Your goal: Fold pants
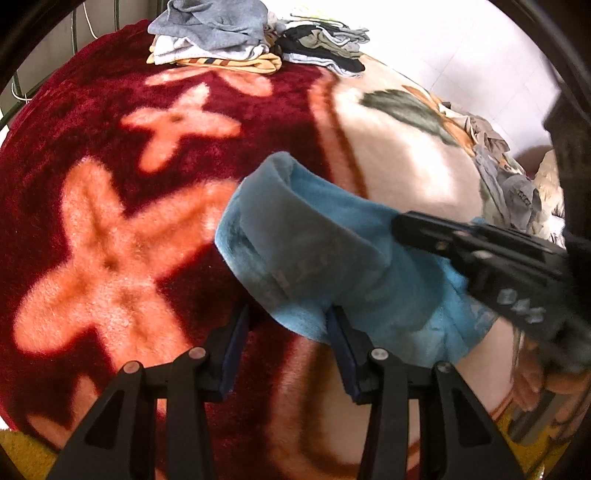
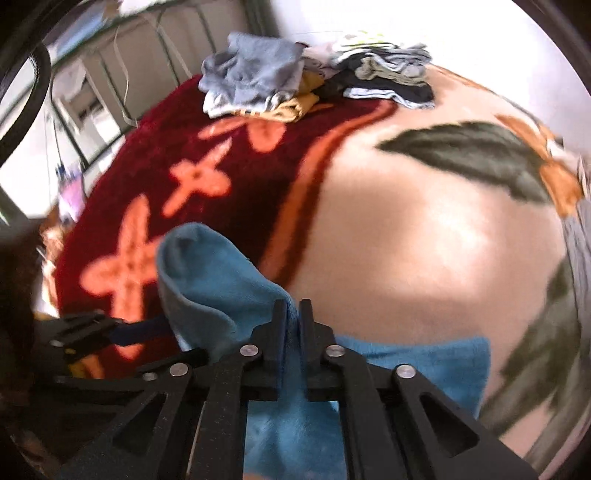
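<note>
Soft blue fleece pants (image 1: 314, 251) lie bunched on the patterned blanket and also show in the right wrist view (image 2: 221, 280). My left gripper (image 1: 291, 325) is open, its two fingers apart with a lower fold of the pants hanging between them. My right gripper (image 2: 293, 306) is shut on a pinched fold of the blue pants and lifts it slightly. The right gripper also shows in the left wrist view (image 1: 402, 221), coming in from the right onto the pants. The left gripper's finger (image 2: 147, 328) shows at the left of the right wrist view.
A red, orange and cream blanket (image 1: 110, 221) covers the bed. Two piles of folded clothes (image 1: 221, 33) sit at its far edge. Crumpled grey clothes (image 1: 509, 184) lie at the right. A metal bed frame (image 2: 110, 74) stands behind.
</note>
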Demonstrator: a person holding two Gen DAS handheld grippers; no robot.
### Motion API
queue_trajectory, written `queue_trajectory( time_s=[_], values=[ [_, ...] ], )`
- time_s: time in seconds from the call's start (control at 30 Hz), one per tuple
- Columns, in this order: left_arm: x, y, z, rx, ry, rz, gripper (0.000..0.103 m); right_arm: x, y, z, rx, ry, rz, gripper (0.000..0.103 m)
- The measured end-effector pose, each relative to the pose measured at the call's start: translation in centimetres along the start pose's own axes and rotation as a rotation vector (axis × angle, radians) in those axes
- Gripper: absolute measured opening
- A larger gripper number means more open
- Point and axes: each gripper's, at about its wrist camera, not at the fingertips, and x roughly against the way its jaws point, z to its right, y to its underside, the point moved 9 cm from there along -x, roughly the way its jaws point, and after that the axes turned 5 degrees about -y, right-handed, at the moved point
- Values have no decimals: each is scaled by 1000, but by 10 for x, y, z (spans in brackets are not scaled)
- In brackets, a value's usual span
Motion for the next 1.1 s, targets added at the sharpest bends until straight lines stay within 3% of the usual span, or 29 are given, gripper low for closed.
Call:
queue_trajectory(
  time_s=[0.17, 0.33, 0.5, 0.7, 0.8, 0.93, 1.1],
  values=[
    [14, 4, 0, -9, -2, -17, 48, 45, 0, 13, -57, 40, 104, 27],
    [41, 6, 2, -11, 16, 10, 49, 74, 17, 26, -99, 56, 146, 27],
    [55, -13, 18, -34, 45, 53, 52, 73, 37, 31, -140, 34, 132, 27],
    [42, -44, 37, -77, 68, 88, 52, 52, 43, 40, -144, 41, 105, 27],
    [25, -50, 28, -70, 34, 69, 52, 41, 40, 52, -136, 79, 90, 27],
    [4, -46, 7, -56, -23, 37, 52, 32, 35, 68, -113, 127, 102, 26],
    [0, -40, -3, -46, -3, 42, 51, 36, 32, 76, -106, 132, 125, 24]
  ],
)
